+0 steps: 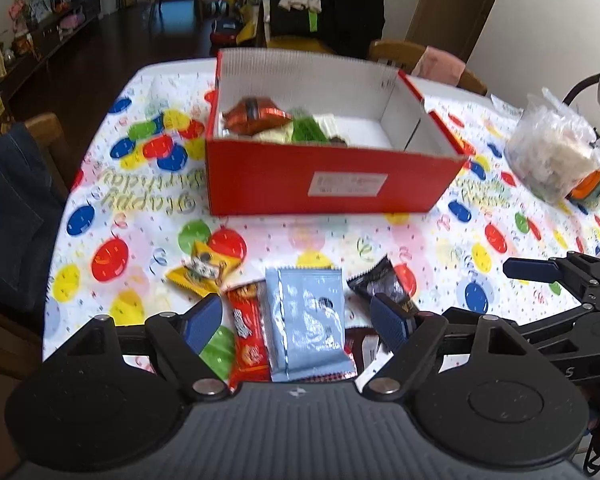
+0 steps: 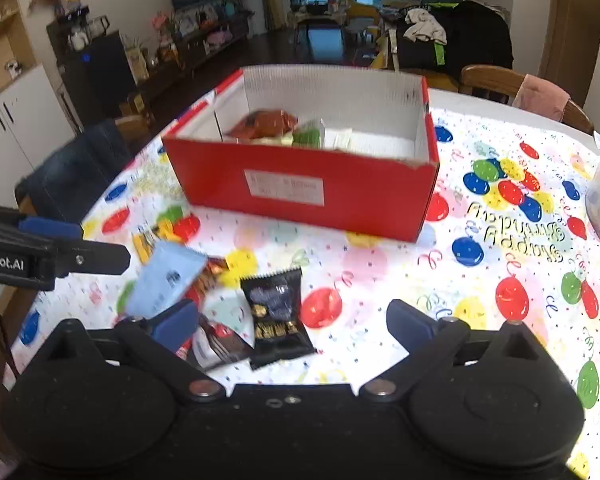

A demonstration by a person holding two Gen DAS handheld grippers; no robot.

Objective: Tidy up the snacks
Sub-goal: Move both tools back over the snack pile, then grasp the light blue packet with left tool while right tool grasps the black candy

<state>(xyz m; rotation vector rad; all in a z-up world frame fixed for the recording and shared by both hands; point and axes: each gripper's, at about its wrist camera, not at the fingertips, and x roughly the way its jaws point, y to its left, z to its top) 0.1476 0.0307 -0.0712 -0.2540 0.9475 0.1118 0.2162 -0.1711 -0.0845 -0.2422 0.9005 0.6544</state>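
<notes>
Red box (image 1: 332, 176) sits mid-table on the balloon tablecloth (image 1: 440, 240), open top, already a few snacks inside at its left end: an orange-brown packet (image 1: 256, 114) plus green and white ones. Right half of box looks bare.

Loose snacks lie in a small pile on the near side of the box, well apart from it: light blue packet (image 1: 308, 320) on top, red packet (image 1: 246, 336) touching its left edge, yellow packet (image 1: 204, 270) just beyond, black packet (image 1: 384, 284) to the right.

Left gripper (image 1: 298, 320): jaws apart, nothing clamped, blue packet lies between the pads but they don't press it. Right gripper (image 2: 296, 324): jaws wide apart, empty, black packet (image 2: 278, 312) between them nearer the left pad.

Step in hand, prob.: each gripper picks one packet. Tips: left should centre on blue packet & close across its short width, low to the cloth, w/o catching the red one beside it. Right needs to shift so black packet is mid-jaw, else it may also snag the neighbouring wrappers. Flat foil = slippery; pinch a sealed edge if possible. Drop into the bare right half of box.
</notes>
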